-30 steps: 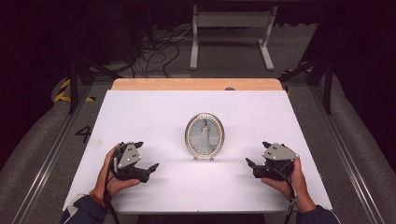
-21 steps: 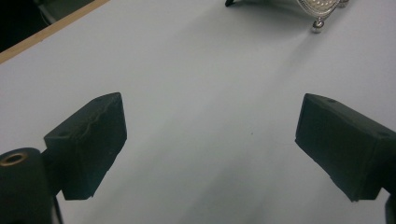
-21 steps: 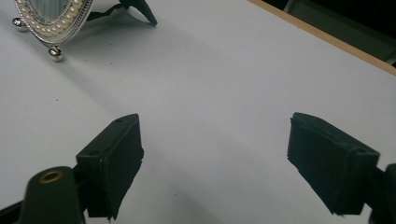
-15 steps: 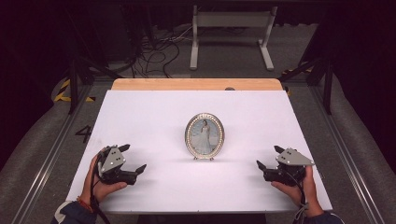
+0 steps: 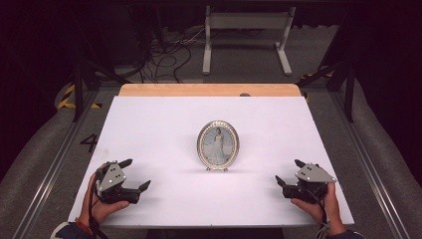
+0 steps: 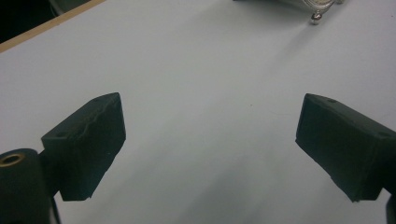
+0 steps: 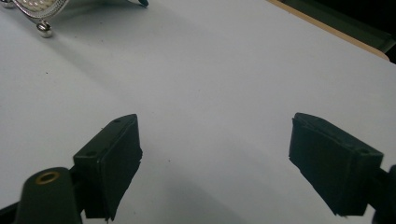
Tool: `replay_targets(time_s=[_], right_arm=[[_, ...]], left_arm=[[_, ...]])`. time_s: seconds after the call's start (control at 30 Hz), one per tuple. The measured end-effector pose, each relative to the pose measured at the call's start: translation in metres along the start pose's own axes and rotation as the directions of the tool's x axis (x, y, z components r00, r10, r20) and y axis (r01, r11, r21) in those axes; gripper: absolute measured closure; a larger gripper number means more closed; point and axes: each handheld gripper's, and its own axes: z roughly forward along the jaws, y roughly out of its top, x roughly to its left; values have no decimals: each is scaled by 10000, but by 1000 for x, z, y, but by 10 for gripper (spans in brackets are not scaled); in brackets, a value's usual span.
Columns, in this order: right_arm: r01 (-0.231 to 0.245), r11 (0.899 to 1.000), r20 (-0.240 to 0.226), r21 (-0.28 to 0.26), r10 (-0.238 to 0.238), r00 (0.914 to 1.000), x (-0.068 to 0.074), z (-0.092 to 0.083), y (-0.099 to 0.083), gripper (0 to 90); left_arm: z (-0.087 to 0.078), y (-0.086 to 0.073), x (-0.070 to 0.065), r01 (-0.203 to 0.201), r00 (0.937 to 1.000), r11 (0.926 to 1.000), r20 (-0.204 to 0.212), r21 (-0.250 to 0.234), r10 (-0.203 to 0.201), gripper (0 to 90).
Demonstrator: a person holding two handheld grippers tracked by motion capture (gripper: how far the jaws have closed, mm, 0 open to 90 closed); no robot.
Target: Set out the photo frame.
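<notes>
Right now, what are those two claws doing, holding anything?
Left claw: open, holding nothing.
Right claw: open, holding nothing.

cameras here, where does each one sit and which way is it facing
High view: sits above the person's side, facing forward and down on the white table; oval picture frame upright mid-table, left gripper and right gripper in the person's hands near the front edge.
Left gripper view: rides the left gripper, along its open jaws; frame's foot at the top.
Right gripper view: rides the right gripper, jaws open; frame's base top left.
Both gripper views share the frame and tabletop.
</notes>
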Motion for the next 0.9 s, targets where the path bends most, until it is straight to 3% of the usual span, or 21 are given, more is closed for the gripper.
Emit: replay_targets(time_s=[0.2,0.4,0.9], right_arm=[[95,10000,-17,-8,-95,10000,5,1,2,166],[-8,10000,50,-88,8,10000,4,2,0,160],[-61,9999,69,-142,62,10000,2,2,0,155]], left_arm=[[2,-1,0,80,9999,10000,76,54,-80,90],[4,0,-3,-182,9998,9997,81,150,180,92],[11,-1,-2,-95,9998,9988,189,474,87,93]])
